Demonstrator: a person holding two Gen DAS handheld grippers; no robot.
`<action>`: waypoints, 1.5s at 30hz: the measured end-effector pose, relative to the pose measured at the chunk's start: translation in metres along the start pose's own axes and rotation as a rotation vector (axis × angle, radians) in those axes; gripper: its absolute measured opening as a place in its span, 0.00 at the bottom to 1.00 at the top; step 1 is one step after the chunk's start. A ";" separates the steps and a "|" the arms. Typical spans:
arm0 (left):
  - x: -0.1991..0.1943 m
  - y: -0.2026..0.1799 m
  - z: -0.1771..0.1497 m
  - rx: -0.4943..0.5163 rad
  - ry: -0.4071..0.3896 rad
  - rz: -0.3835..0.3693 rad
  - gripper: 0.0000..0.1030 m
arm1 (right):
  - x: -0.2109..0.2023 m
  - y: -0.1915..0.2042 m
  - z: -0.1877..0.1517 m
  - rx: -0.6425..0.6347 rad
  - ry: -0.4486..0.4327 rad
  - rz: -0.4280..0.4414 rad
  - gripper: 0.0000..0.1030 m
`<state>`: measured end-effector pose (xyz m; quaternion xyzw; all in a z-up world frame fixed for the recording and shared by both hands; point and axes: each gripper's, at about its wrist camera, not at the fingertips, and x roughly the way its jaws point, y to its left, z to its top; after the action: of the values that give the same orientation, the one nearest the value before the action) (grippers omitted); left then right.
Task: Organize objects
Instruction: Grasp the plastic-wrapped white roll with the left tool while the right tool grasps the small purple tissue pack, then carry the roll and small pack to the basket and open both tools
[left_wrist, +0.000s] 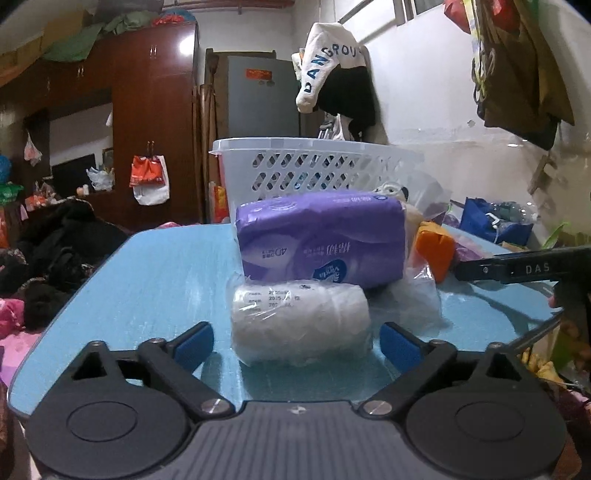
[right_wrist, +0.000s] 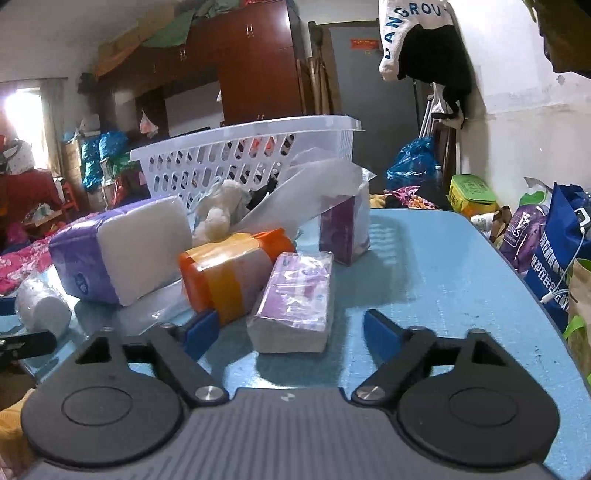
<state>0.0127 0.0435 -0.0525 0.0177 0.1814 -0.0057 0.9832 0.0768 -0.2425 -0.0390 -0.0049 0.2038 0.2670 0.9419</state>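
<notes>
I have my left hand-held gripper (left_wrist: 296, 341) spread wide and empty, low over the near edge of the blue table (left_wrist: 155, 280), so the wrapped white roll (left_wrist: 300, 325) lies between its fingers without being touched; I judge it the easiest first pick. My right hand-held gripper (right_wrist: 290, 332) is just as wide and empty, lined up on the small pink tissue pack (right_wrist: 293, 301). The white basket (left_wrist: 314, 166) stands at the far side, behind the pile, presumably where everything belongs.

The left view hides most of the pile behind the purple tissue pack (left_wrist: 321, 240). The right view opens it up: the orange pack (right_wrist: 229, 273) leaning there, a plush toy (right_wrist: 221, 214), and a small purple box (right_wrist: 343, 229) farther right.
</notes>
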 end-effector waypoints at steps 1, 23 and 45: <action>0.000 0.000 0.000 0.000 -0.001 0.006 0.79 | 0.000 0.000 0.000 -0.001 -0.006 -0.001 0.69; -0.028 0.008 0.013 -0.021 -0.171 -0.006 0.74 | -0.040 -0.028 0.013 0.028 -0.152 0.049 0.49; 0.078 -0.007 0.209 0.029 -0.119 -0.068 0.74 | 0.022 0.006 0.177 -0.118 -0.159 0.076 0.49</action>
<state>0.1601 0.0289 0.1143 0.0255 0.1232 -0.0425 0.9911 0.1578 -0.2054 0.1155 -0.0315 0.1124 0.3138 0.9423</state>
